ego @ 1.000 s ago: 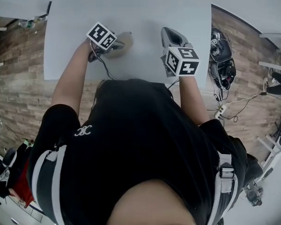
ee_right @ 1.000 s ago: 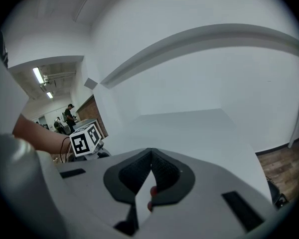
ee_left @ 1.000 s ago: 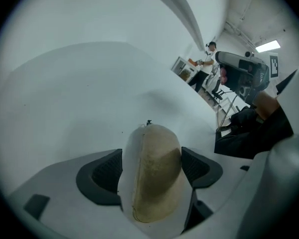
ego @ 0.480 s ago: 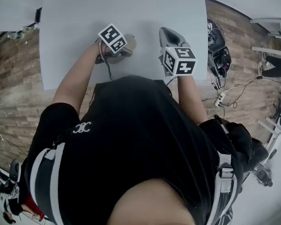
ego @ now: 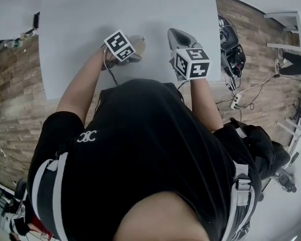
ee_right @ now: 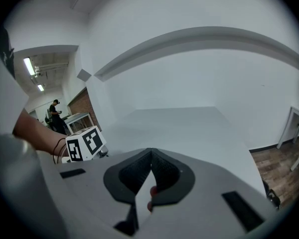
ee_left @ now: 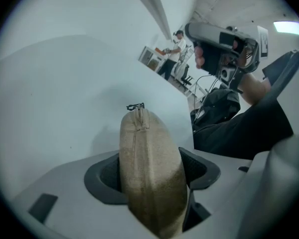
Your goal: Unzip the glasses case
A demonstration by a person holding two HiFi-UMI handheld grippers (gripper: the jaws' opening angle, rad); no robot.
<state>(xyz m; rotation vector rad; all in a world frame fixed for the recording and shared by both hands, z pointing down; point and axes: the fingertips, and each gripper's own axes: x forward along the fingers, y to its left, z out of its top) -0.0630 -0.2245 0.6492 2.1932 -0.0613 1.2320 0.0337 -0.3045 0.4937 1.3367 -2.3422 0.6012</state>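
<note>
Left gripper has shifted onto the glasses case, jaws just closing on its sides; right gripper jaws pressed together, empty. Case looks light, stiffish: pinch the zip pull

The left gripper fills the 6 o'clock edge. Its jaws have just been closing on a tan glasses case that stands on edge, with both dark pads against its sides. The zipper pull tops the case's far end, above the white table. At 2 o'clock a hand holds the right gripper.
</note>
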